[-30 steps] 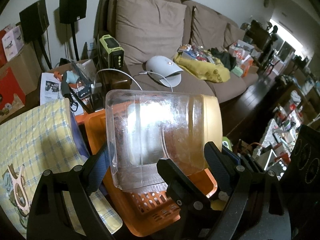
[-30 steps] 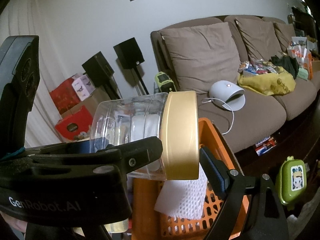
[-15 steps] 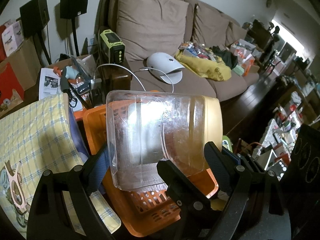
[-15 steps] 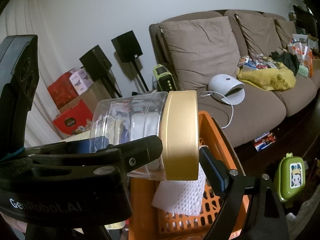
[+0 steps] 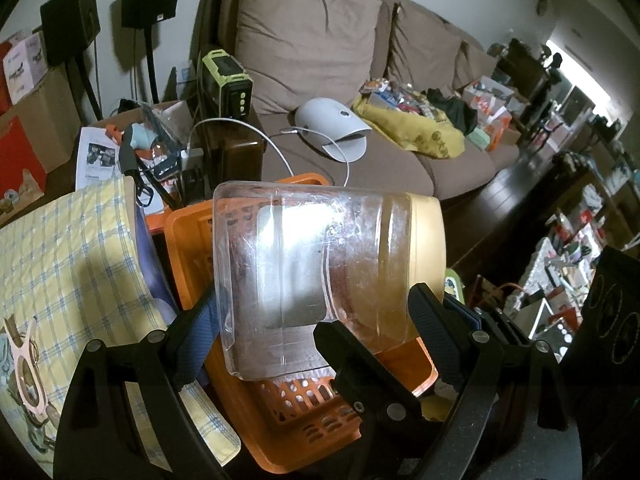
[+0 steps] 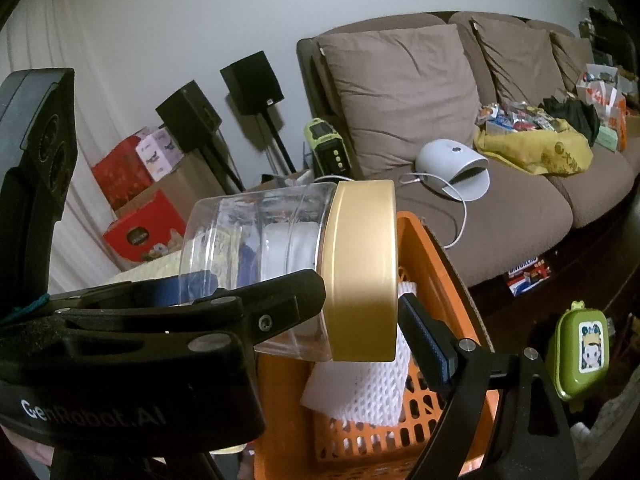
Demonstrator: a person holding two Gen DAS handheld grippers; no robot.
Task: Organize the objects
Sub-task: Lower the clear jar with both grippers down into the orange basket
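Observation:
A clear plastic jar point(image 5: 304, 264) with a gold lid point(image 5: 428, 240) lies on its side in the air above an orange basket point(image 5: 188, 248). My left gripper point(image 5: 314, 312) is shut on it lengthwise, one pad at the jar's base and the other at the lid's rim. My right gripper point(image 6: 304, 300) also holds the jar point(image 6: 256, 240). Its right pad presses the lid's point(image 6: 360, 272) flat face, and its left finger is partly hidden behind the left gripper's finger point(image 6: 280, 312). In the basket point(image 6: 440, 264) lies a white foam net point(image 6: 360, 392).
A brown sofa point(image 5: 304, 52) behind the basket carries a white dome lamp point(image 5: 336, 132) with its cable and a yellow bag point(image 5: 416, 132). A yellow checked cloth point(image 5: 60, 280) lies left of the basket. A green case point(image 6: 580, 352) sits on the dark floor at right. Speakers and boxes stand at the back left.
The jar stays in the same place between both grippers. Only the background drifts slightly.

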